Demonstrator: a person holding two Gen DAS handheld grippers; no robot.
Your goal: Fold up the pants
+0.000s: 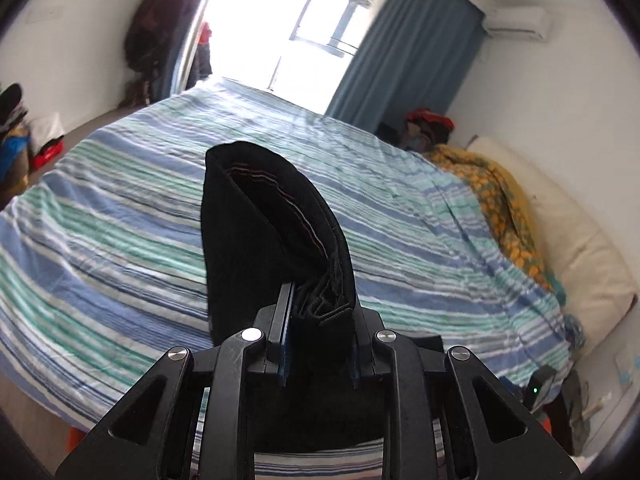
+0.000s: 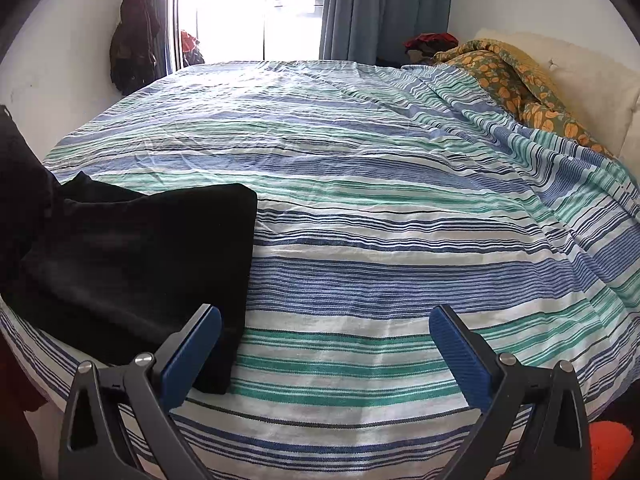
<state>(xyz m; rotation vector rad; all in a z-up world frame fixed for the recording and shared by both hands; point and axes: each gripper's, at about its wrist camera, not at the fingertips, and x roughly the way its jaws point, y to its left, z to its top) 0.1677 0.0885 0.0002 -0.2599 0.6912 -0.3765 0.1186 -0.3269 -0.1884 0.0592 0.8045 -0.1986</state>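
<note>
a: gripping anything with the left gripper [image 1: 320,344]?
b: yes, its jaws are pinched on a bunched edge of the black pants [image 1: 276,232], which stand up in a curled fold above the striped bed [image 1: 120,240].
a: and the right gripper [image 2: 325,350]?
b: jaws spread wide, nothing between them, hanging over the bed's near edge.
a: where do the pants lie from there?
b: at about nine o'clock, spread flat on the sheet, one corner just beside the left blue pad [image 2: 192,352]; possibly touching it, hard to tell.
a: anything else?
b: a yellow patterned blanket [image 2: 516,76] at two o'clock, blue curtain [image 2: 380,4] at twelve.
</note>
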